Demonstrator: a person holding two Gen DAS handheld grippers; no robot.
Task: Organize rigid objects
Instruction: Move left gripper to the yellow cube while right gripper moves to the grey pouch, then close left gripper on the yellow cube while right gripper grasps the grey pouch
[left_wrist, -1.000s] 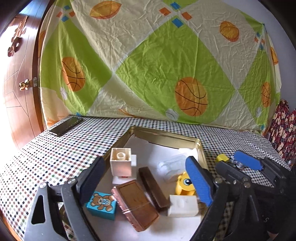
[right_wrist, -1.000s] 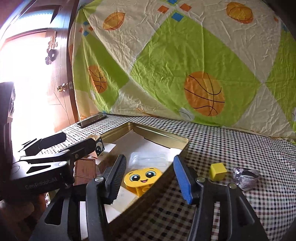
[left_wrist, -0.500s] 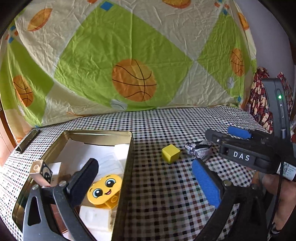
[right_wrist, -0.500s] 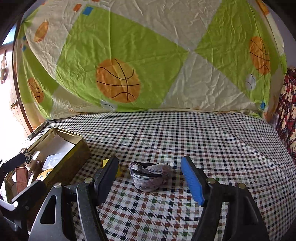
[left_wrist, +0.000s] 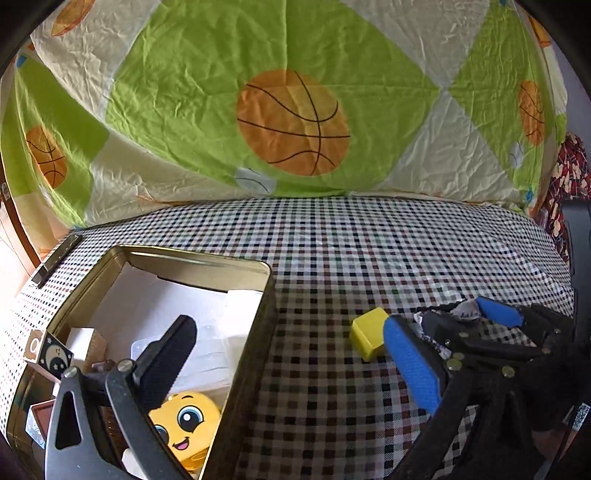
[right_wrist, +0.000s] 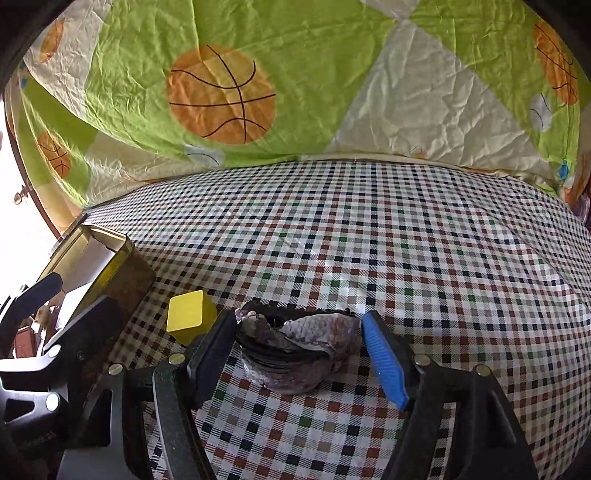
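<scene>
Fingers of the right gripper (right_wrist: 299, 352) stand spread on either side of a crumpled foil cup (right_wrist: 295, 350) on the checked cloth (right_wrist: 406, 240), perhaps just touching its left rim. Left gripper (left_wrist: 291, 363) is likewise wide apart, empty, straddling the tin box (left_wrist: 255, 332) wall, with the yellow cube (left_wrist: 367, 338) at two o'clock from the smiley toy (left_wrist: 184, 424).

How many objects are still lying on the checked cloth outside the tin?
2. The yellow cube lies beside the tin. The crumpled foil cup sits between the open fingers of the right claw. Others may be hidden behind the claws.
</scene>
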